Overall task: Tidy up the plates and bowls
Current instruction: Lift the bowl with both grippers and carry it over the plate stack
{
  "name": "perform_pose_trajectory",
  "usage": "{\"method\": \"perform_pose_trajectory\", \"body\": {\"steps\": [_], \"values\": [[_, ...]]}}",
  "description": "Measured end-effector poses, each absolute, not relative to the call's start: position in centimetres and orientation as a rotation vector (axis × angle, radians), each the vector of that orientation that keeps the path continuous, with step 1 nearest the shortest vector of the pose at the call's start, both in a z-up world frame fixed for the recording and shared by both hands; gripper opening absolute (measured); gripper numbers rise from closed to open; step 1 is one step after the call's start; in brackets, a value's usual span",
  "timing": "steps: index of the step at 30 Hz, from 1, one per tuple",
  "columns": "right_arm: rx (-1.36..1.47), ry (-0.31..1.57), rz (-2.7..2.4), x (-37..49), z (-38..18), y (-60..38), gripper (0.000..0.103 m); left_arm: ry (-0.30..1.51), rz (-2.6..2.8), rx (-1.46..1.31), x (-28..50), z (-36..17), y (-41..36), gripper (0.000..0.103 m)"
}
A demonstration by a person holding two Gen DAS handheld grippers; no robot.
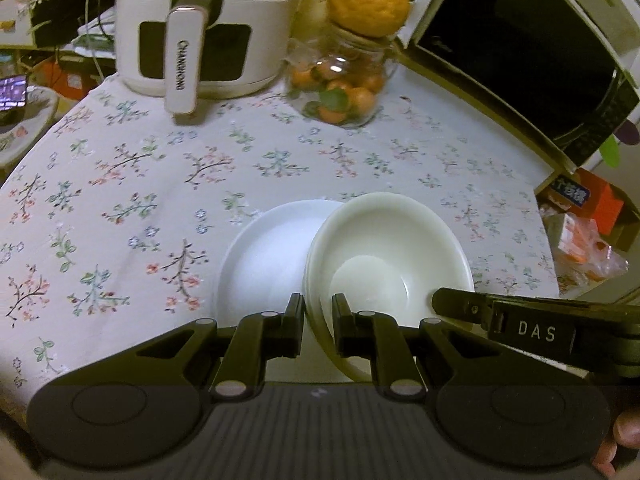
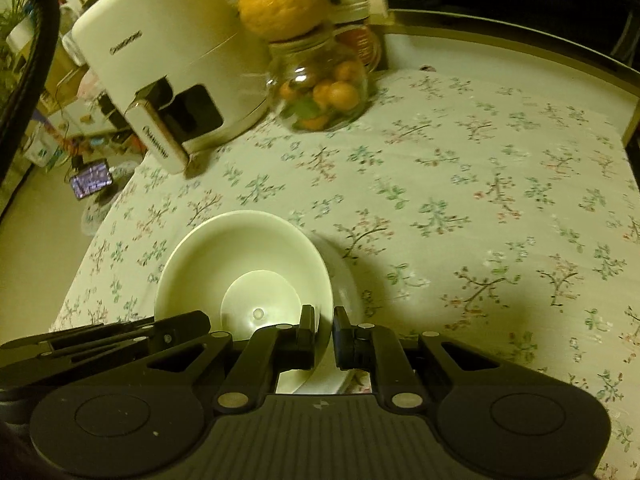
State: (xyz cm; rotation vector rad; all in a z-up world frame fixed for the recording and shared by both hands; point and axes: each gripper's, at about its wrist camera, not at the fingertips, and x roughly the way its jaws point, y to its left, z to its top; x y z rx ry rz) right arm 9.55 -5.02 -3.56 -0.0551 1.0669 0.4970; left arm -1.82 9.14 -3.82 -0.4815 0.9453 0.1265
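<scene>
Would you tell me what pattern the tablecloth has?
The tablecloth is pale with small floral sprigs, clearest in the left wrist view.

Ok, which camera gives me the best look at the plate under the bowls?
Left wrist view: the plate shows a broad open stretch left of the stacked bowls. In the right wrist view the bowls cover most of it; only a sliver of plate shows.

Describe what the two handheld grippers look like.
Both the left gripper and the right gripper are matte black, with two narrow fingers on linkage arms pinned by silver rivets, above a ribbed base with round discs. The right gripper's side reads "DAS". No cables or sleeves show.
</scene>
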Motion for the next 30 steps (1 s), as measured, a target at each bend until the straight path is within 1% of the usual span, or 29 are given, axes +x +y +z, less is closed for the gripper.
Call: {"method": "perform_pose_trajectory", "body": {"steps": [13, 30], "values": [[-0.092, 1.101, 0.528, 9.4, -4.5, -2.7, 0.01, 0.993, 0.157, -0.501, -2.0, -5.1, 10.7, 0.013], [-0.088, 1.119, 0.516, 9.8, -5.0, -2.6, 0.013, 0.983, 0.149, -0.477, -1.1, -5.1, 10.8, 0.013]]}}
